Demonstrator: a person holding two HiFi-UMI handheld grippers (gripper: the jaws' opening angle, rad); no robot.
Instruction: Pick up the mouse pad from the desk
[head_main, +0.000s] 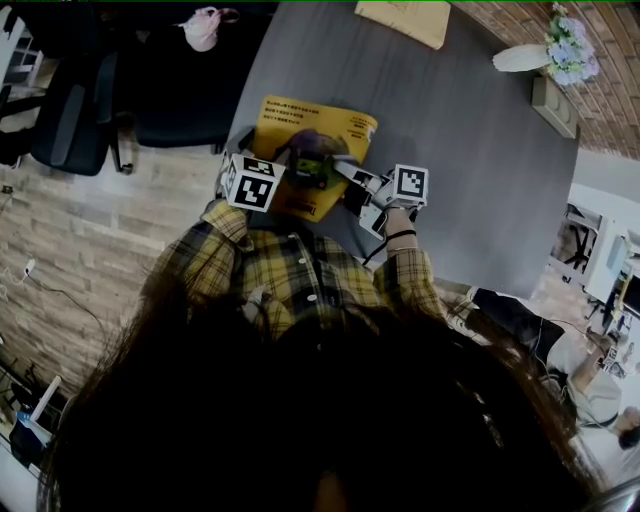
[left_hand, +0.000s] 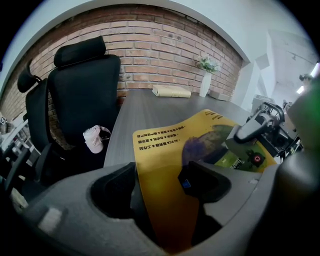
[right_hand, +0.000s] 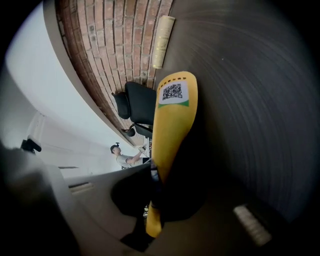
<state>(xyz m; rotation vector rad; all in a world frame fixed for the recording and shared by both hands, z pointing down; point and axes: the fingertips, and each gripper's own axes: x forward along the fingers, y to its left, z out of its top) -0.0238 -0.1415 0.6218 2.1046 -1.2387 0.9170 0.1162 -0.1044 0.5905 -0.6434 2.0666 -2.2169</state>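
The yellow mouse pad (head_main: 305, 130) lies on the grey desk (head_main: 470, 170) with its near edge raised. My right gripper (head_main: 335, 172) reaches across from the right and is shut on that edge. In the right gripper view the mouse pad (right_hand: 172, 115) shows edge-on, pinched in the right gripper (right_hand: 156, 187). My left gripper (head_main: 278, 170) is at the pad's near left corner. In the left gripper view the mouse pad (left_hand: 165, 170) runs between the wide-set jaws of the left gripper (left_hand: 160, 187), and the pads do not press on it.
Black office chairs (head_main: 80, 100) stand to the left of the desk, one with a pink item (left_hand: 94, 139) on its seat. At the desk's far end are a cream book (head_main: 405, 20) and a white vase with flowers (head_main: 560, 50). A person (right_hand: 125, 156) stands in the background.
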